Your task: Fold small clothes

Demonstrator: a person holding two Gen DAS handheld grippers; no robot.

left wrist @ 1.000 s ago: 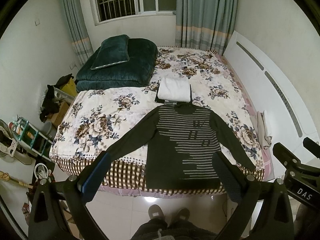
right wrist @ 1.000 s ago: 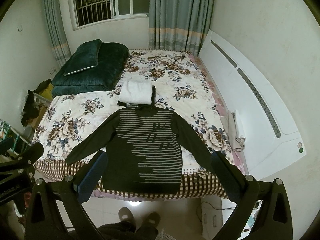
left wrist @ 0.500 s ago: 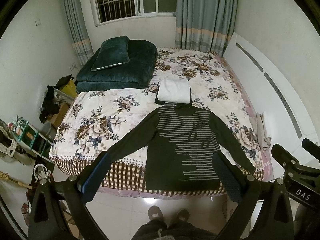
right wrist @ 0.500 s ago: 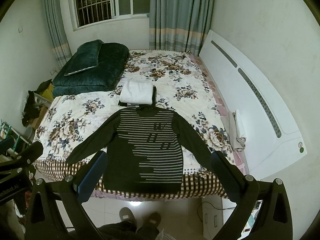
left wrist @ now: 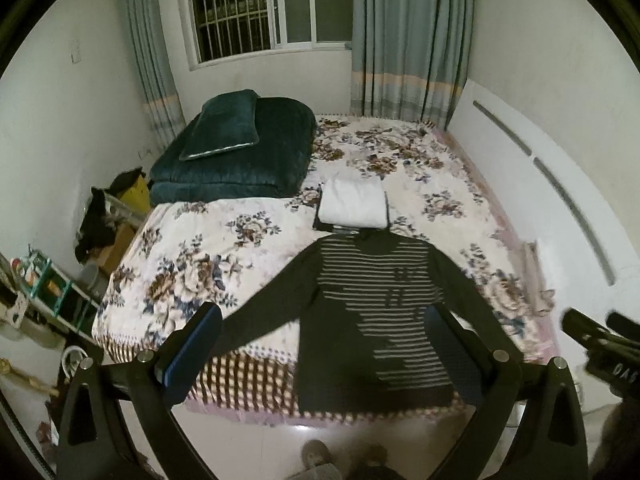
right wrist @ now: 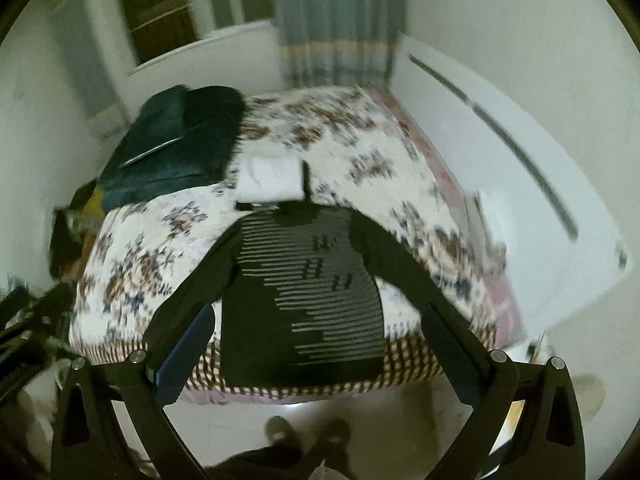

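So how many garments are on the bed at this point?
3 visible: a striped dark sweater spread flat at the near edge, a folded white garment beyond its collar, and a dark one beneath that. More may be hidden.

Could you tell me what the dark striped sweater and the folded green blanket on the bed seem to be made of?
The striped sweater looks like a thin matte knit: it lies flat and limp with woven-in pale stripes. Cotton or synthetic cannot be told. The green blanket looks like plush fleece or velvet: thick, rounded folds with a soft sheen on its pile.
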